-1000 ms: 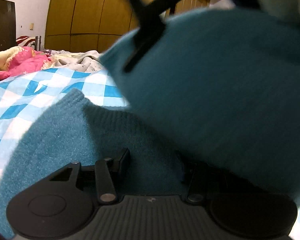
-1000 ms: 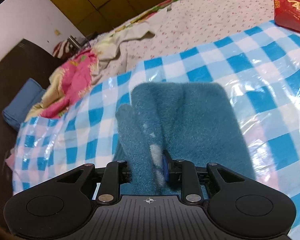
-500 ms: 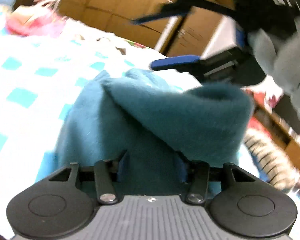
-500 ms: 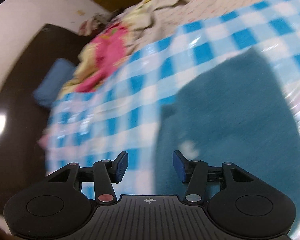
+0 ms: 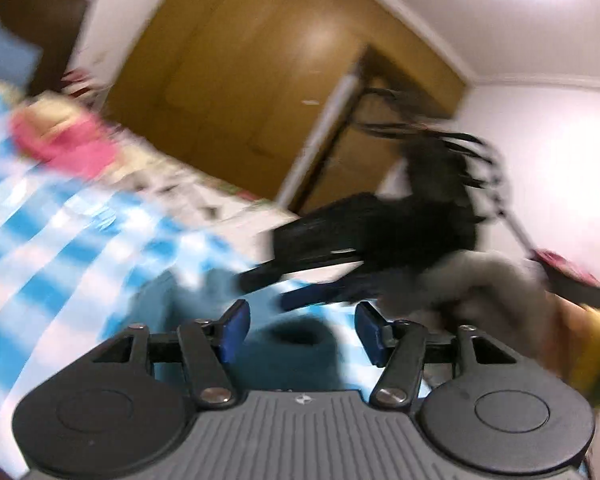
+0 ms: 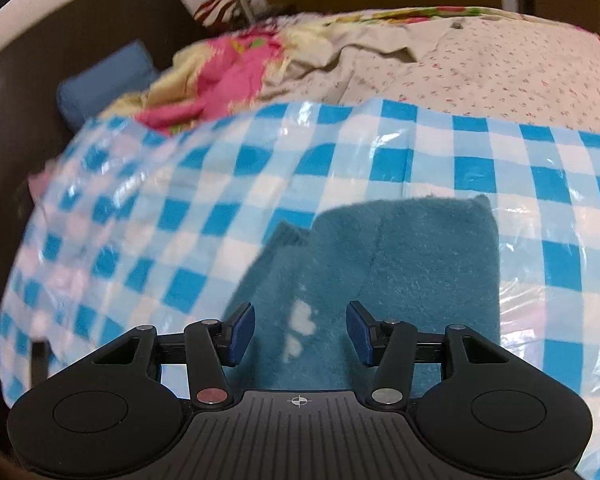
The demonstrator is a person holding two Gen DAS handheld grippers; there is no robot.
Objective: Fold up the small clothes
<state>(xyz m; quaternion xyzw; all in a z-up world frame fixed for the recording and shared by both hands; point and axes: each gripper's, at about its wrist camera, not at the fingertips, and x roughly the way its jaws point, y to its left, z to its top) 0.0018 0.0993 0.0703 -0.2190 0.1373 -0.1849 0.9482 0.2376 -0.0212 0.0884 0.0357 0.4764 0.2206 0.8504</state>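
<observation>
A second earlier both tongs were pinching the teal knit; now both had let go. The left tongs [image 5: 302,330] had swung up off the cloth, their jaws opening with nothing between them, where before the teal garment [image 6: 384,276] filled that whole view. The right tongs [image 6: 301,332] stood apart above the fabric, their pads [image 6: 242,332] clear of it, where a second ago they were closed on a fold. The garment lay folded flat on the blue-and-white checked sheet [image 6: 204,216] spread over the bed, a sleeve edge poking out at its left side. A few pale flecks showed on the knit between the right jaws. No boxes or baskets were there to hold anything.

The left view was badly smeared: the right tool showed only as a dark blur against the wooden wardrobe [image 5: 260,92], with a grey-gloved hand [image 5: 488,284] behind it. The pink quilt [image 6: 220,80] and blue pillow [image 6: 104,76] sat further up the bed.
</observation>
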